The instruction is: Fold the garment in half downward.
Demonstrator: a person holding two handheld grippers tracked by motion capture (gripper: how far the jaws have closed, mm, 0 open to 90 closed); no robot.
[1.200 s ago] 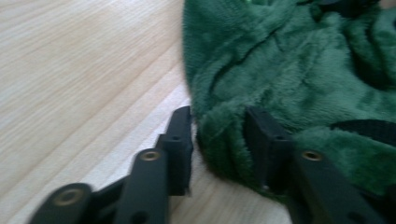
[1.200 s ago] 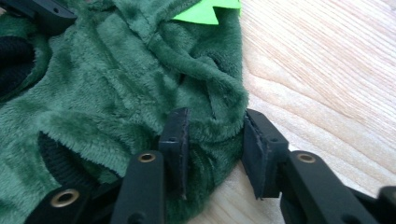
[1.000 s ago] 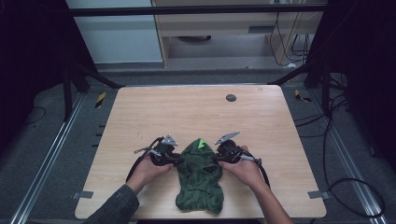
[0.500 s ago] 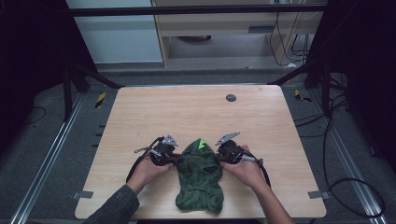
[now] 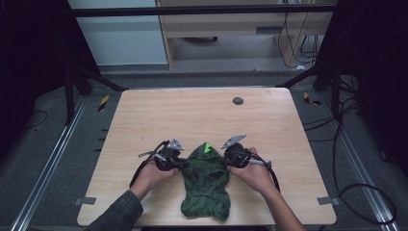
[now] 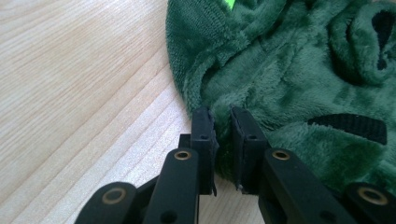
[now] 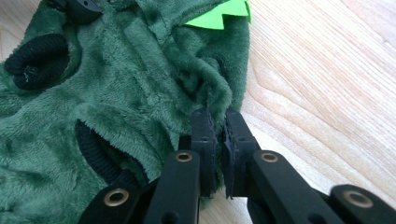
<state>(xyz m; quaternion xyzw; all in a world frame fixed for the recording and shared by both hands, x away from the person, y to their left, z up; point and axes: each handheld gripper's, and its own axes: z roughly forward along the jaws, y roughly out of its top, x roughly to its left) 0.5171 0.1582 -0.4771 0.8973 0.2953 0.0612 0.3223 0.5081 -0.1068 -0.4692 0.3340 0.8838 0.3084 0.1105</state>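
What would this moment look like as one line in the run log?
left tongs: shut on green fleece garment, left edge | right tongs: shut on its right edge | garment: flat on table

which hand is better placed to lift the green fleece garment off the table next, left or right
Neither clearly: the left tool and right tool each pinch an opposite edge of the green fleece garment, so lifting with both together looks best.

A light wooden table (image 5: 159, 120) carries 1 small dark round disc (image 5: 237, 100) toward 1 o'clock (near the far edge). Cables (image 5: 365, 192) trail on the floor at 4 o'clock.
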